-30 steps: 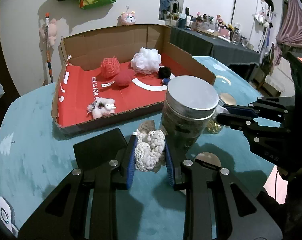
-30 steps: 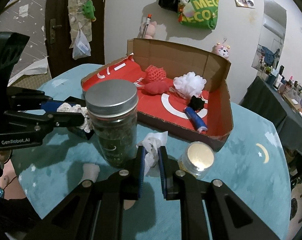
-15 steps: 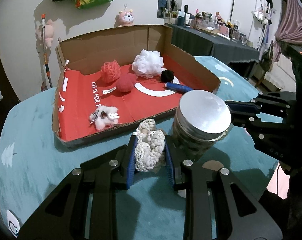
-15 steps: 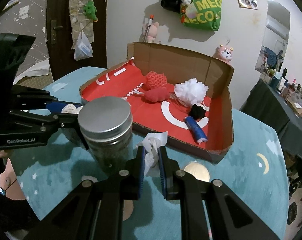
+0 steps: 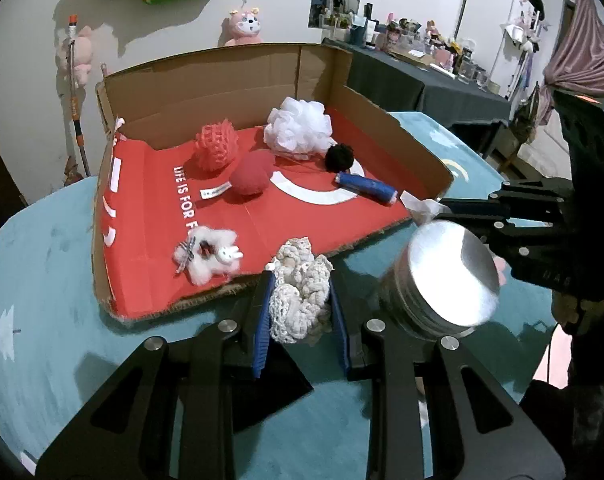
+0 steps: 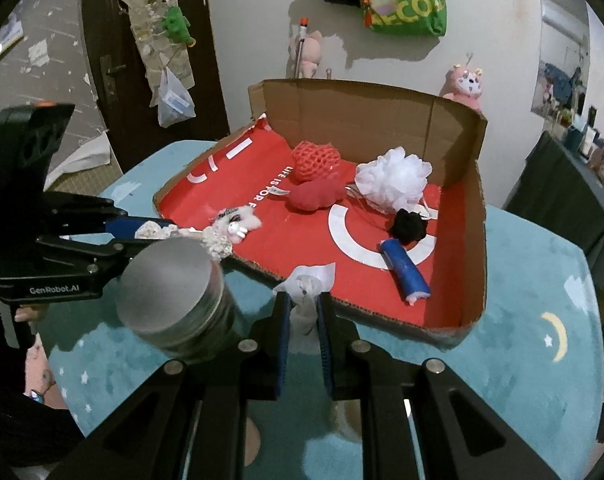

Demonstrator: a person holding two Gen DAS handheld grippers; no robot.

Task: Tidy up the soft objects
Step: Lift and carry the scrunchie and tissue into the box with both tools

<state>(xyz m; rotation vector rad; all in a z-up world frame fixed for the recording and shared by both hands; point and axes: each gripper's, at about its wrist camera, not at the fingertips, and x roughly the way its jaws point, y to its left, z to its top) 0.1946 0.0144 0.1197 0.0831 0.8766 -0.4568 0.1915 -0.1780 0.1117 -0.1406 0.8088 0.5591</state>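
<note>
My left gripper (image 5: 300, 308) is shut on a cream crocheted scrunchie (image 5: 302, 292), held just in front of the near edge of the cardboard box (image 5: 230, 80). My right gripper (image 6: 303, 312) is shut on a crumpled white tissue (image 6: 306, 280), also at the box's near edge. Inside the red-lined box lie a white fluffy toy (image 5: 208, 254), a red mesh ball (image 5: 216, 146), a red pad (image 5: 250, 174), a white bath pouf (image 5: 298, 128), a black pompom (image 5: 339, 158) and a blue roll (image 5: 365, 186).
A tall jar with a silver lid (image 5: 447, 276) stands on the teal table (image 5: 42, 280) between the two grippers, close to both. The jar (image 6: 174, 280) sits left of my right gripper. Walls with hung bags and plush toys lie behind the box.
Both grippers have moved forward toward the box with their loads still held. The jar now sits lower and nearer in both views, and the small gold-lidded jar has dropped out of sight.
</note>
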